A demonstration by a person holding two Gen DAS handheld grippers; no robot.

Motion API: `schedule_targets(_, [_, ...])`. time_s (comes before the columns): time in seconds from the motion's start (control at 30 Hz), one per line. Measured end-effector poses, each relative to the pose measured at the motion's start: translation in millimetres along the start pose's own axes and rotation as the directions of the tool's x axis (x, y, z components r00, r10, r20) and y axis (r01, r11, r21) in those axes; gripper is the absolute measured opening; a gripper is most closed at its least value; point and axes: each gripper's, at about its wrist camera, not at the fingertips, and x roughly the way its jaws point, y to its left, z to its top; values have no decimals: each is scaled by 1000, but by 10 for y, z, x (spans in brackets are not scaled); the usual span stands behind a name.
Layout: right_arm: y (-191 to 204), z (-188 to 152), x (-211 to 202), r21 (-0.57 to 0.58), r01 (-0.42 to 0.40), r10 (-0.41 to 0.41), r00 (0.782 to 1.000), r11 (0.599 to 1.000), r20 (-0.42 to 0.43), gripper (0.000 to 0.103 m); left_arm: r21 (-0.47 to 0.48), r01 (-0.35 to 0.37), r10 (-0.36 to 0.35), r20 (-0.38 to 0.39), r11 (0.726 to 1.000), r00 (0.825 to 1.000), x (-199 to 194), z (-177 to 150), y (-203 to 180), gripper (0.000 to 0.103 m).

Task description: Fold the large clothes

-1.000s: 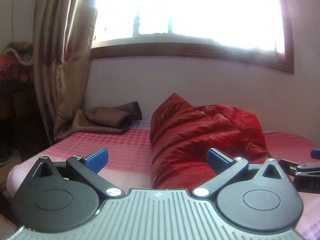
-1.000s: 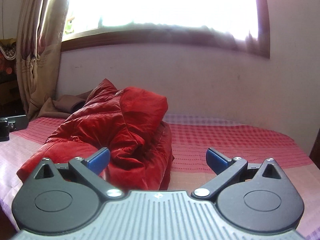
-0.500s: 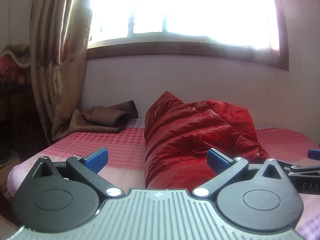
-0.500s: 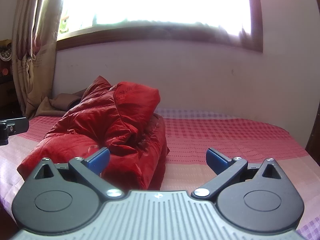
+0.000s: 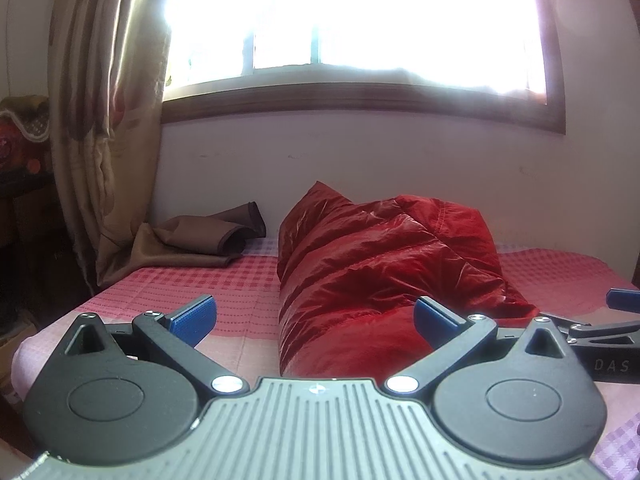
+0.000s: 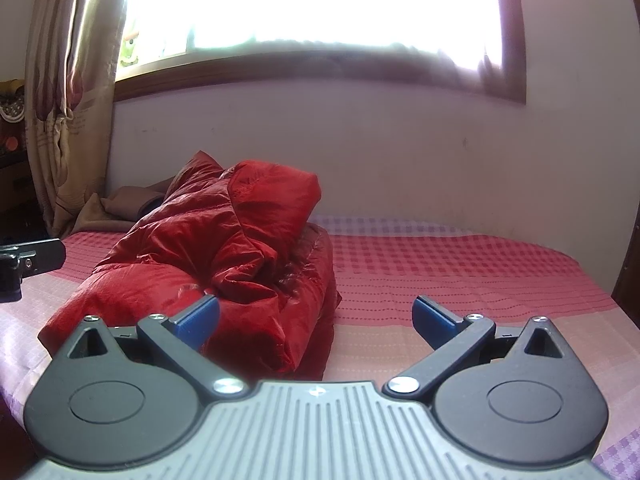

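On the pink checked bed (image 6: 440, 264), a crumpled red jacket (image 6: 224, 248); left tool (image 5: 314, 318) and right tool (image 6: 316, 316) both wide, empty.

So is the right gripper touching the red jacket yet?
Cannot tell. In the right wrist view the right gripper is open with nothing between its fingers, but its left finger overlaps the red jacket, hiding any gap.

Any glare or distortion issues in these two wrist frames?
Left wrist: window blown out white, glare hazing its sill; jacket sharp with shiny highlights. Right wrist: same blowout, haze over the wall; fisheye bends the curtain and the frame edges.
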Motion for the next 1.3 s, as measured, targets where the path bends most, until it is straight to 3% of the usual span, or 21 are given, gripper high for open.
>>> schedule_targets(0.7, [-7, -10, -23, -1, -7, 7, 1000, 1000, 8, 103, 2, -3, 3, -55, 1000, 999, 88, -46, -74, 103])
schedule_targets(1.3, [-42, -8, -22, -1, -34, 34, 999, 999, 9, 103, 22, -5, 7, -56, 1000, 998, 102, -46, -131, 103])
